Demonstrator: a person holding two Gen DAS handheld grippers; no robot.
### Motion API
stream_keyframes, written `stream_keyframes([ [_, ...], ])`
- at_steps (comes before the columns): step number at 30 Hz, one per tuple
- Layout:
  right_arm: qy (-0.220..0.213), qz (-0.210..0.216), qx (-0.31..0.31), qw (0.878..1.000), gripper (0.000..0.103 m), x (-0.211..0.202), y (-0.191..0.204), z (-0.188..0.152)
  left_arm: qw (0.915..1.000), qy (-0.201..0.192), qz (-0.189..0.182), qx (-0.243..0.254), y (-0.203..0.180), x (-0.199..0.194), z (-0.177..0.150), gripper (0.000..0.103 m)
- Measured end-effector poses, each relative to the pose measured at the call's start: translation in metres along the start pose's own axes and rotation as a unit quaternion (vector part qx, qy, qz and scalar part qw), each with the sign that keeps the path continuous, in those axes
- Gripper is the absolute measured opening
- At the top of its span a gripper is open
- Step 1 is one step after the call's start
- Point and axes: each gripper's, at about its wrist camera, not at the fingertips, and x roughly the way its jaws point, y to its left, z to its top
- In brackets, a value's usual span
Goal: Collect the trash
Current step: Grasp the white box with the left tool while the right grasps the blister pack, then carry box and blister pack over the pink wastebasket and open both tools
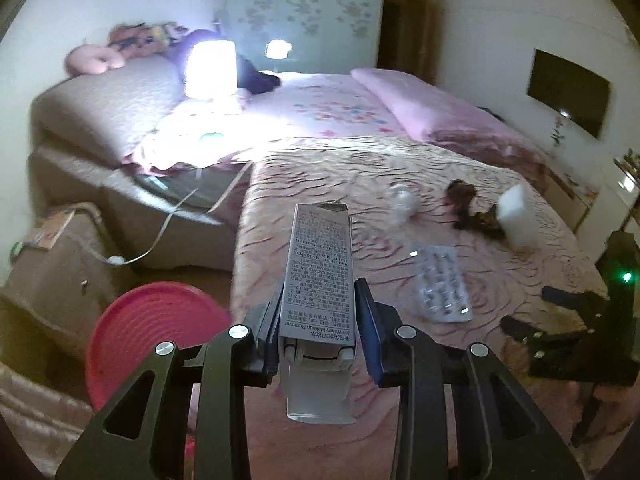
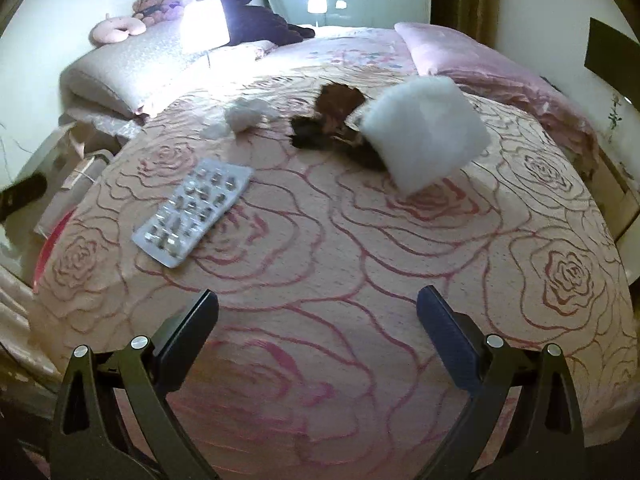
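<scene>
Left tongs [image 1: 318,316] clenched on carton [image 1: 318,264] labelled "Joy Watery Makeup Remover", right tongs [image 2: 318,312] released above bed [image 2: 360,240], blister pack [image 2: 194,212] nearby

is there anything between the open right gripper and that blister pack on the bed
Nothing visible. The right gripper is open over bare rose-patterned bedspread, and the blister pack lies flat ahead and to its left. The crumpled tissue and white foam block lie farther back.

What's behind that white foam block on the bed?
A dark brown crumpled clump lies behind the white foam block, sticking out to its left on the bedspread. How far it runs behind the block is hidden.
</scene>
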Motion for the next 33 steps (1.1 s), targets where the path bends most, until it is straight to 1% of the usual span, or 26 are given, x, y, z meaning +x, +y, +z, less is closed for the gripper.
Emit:
stream_keyframes([
  [3,-0.007,0.015,-0.014,1.000,0.096,-0.004,0.016,0.009,0.9998,0.003,0.010,-0.016,0.013,-0.003,-0.005,0.031],
  [5,-0.007,0.035,-0.014,0.999,0.096,-0.005,0.026,0.017,0.9996,0.001,0.013,-0.025,0.019,-0.006,-0.007,0.031],
  [7,-0.004,0.048,-0.015,0.999,0.096,-0.001,0.037,0.026,0.9994,-0.002,0.012,-0.033,0.024,-0.008,-0.009,0.031],
  [10,0.002,0.059,-0.011,0.998,0.096,0.010,0.050,0.036,0.9993,-0.008,0.020,-0.032,0.026,-0.010,-0.011,0.031],
  [15,0.020,0.073,0.016,0.997,0.096,0.032,0.060,0.041,0.9990,-0.012,0.021,-0.038,0.031,-0.014,-0.010,0.031],
  [16,0.012,0.066,0.010,0.998,0.096,0.032,0.065,0.042,0.9989,-0.012,0.023,-0.040,0.033,-0.014,-0.010,0.031],
  [18,0.009,0.067,-0.003,0.998,0.096,0.035,0.073,0.042,0.9987,-0.011,0.026,-0.043,0.035,-0.013,-0.011,0.031],
  [20,0.004,0.055,-0.022,0.998,0.093,0.037,0.081,0.044,0.9986,-0.008,0.026,-0.046,0.036,-0.011,-0.011,0.031],
  [22,-0.001,0.041,-0.040,0.998,0.082,0.038,0.087,0.044,0.9985,-0.006,0.027,-0.047,0.036,-0.010,-0.011,0.031],
  [24,-0.006,0.029,-0.059,0.998,0.073,0.040,0.089,0.045,0.9985,-0.005,0.027,-0.048,0.037,-0.010,-0.012,0.031],
  [27,-0.013,0.037,-0.074,0.997,0.064,0.037,0.090,0.043,0.9985,-0.004,0.028,-0.047,0.037,-0.009,-0.013,0.031],
  [31,-0.014,0.045,-0.081,0.996,0.058,0.034,0.087,0.039,0.9985,-0.002,0.030,-0.045,0.037,-0.008,-0.014,0.031],
  [33,-0.013,0.049,-0.082,0.995,0.057,0.033,0.087,0.038,0.9985,-0.001,0.030,-0.046,0.037,-0.007,-0.014,0.031],
])
